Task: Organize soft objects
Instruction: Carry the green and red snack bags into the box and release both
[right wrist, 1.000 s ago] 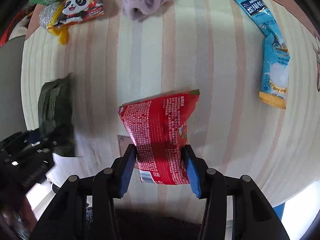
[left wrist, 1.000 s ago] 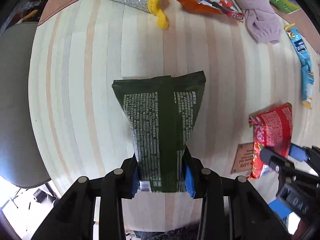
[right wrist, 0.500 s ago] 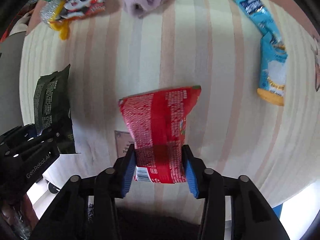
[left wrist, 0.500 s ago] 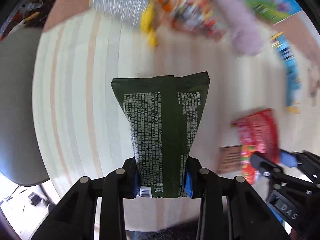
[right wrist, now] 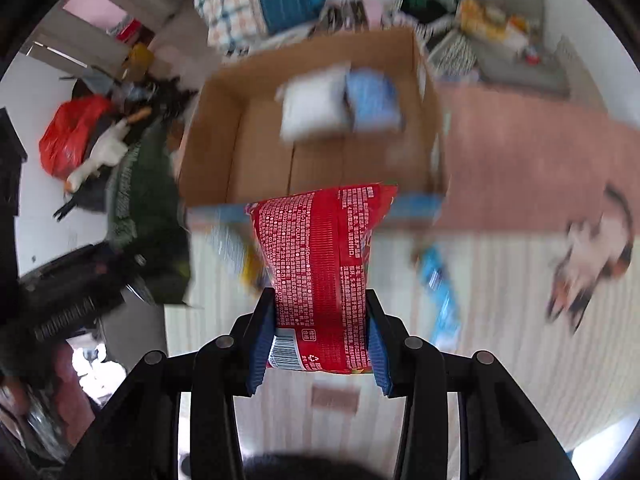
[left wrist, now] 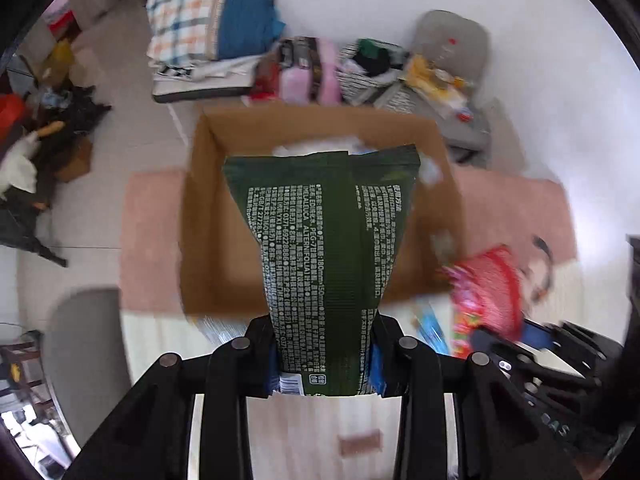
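The left gripper [left wrist: 325, 364] pinched the lower end of a green pack [left wrist: 324, 240], its blue pads pressed against both sides. The pack stood up toward 12 o'clock, white print facing the camera, held above the table [left wrist: 304, 432] with its top covering part of an open box [left wrist: 208, 216] beyond the table edge. At 3 o'clock in that view, blurred, the red pack [left wrist: 486, 296] sat in the other tool.

The right gripper [right wrist: 318, 340] was clamped the same way on the red pack [right wrist: 320, 256], barcode low at its left corner, top end pointing to 12 o'clock. A blue sachet [right wrist: 440, 296] lay on the table [right wrist: 500, 320] at 3 o'clock, with a blurred cat picture [right wrist: 592, 256] farther out. Past the table edge, the box [right wrist: 260, 148] held a white pack [right wrist: 314, 108] and a pale blue one [right wrist: 372, 104] against its far wall. At 9 o'clock the green pack [right wrist: 140, 200] showed in the left tool.
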`<state>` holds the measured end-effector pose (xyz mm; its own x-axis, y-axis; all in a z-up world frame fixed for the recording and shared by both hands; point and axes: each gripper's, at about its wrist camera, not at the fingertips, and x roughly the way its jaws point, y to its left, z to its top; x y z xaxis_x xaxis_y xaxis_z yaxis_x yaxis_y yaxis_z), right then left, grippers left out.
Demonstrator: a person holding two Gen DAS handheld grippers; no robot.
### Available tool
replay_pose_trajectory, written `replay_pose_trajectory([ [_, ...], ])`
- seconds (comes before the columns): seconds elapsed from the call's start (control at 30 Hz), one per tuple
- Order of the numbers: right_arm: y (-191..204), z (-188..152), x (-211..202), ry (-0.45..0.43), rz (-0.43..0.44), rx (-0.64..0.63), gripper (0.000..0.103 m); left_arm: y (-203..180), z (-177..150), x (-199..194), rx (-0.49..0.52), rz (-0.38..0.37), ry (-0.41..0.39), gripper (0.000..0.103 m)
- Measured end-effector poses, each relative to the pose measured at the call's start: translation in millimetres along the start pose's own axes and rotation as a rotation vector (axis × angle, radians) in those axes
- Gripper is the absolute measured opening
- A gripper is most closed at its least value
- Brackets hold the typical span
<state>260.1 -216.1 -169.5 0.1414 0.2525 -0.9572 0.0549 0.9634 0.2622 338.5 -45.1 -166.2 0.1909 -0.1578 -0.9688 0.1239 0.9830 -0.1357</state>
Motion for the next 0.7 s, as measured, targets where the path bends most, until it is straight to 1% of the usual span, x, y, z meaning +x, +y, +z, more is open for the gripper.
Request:
replay_pose_trajectory([
  [0.07,-1.4,36.8,14.4,-0.001,-0.035,0.002,0.044,5.0,32.6,26.3,-0.009,0.034,0.046,0.031],
  [0.1,-3.6,51.4,22.8,0.01,-0.041,0.009,0.044,8.4,49.0,41.2,-0.02,0.061,0.07,0.031],
  [0.13,-4.6,66.5,38.1,0.034,-0.05,0.011,0.044,11.7,64.3,59.7,-0.01,0.083,0.103,0.031],
  [0.17,-5.9,77.9,54.6,0.055,-0.06,0.021,0.044,16.5,76.6,77.8,-0.018,0.111,0.13,0.031],
  [0.23,-12.0,101.7,78.5,0.089,-0.077,0.024,0.044,20.9,96.0,110.8,-0.004,0.16,0.184,0.031],
  [0.3,-16.3,117.0,109.7,0.125,-0.116,0.017,0.044,24.2,116.8,143.9,-0.003,0.207,0.235,0.031],
  [0.37,-21.3,121.6,137.2,0.163,-0.142,0.006,0.044,27.9,128.9,171.3,-0.004,0.244,0.269,0.031],
  [0.4,-26.8,118.2,145.6,0.176,-0.148,0.003,0.044,29.9,131.9,184.4,-0.002,0.256,0.287,0.031],
  [0.5,-31.3,122.0,170.3,0.216,-0.156,0.007,0.044,31.2,139.7,216.0,0.002,0.266,0.325,0.031],
  [0.57,-31.8,123.3,177.6,0.226,-0.155,0.007,0.044,29.2,141.6,228.7,0.017,0.262,0.348,0.031],
  [0.63,-30.3,124.2,184.0,0.24,-0.146,0.013,0.044,26.3,143.9,235.6,0.028,0.269,0.352,0.031],
  [0.7,-28.5,123.2,189.7,0.254,-0.136,0.01,0.044,24.7,144.5,238.1,0.027,0.261,0.353,0.031],
])
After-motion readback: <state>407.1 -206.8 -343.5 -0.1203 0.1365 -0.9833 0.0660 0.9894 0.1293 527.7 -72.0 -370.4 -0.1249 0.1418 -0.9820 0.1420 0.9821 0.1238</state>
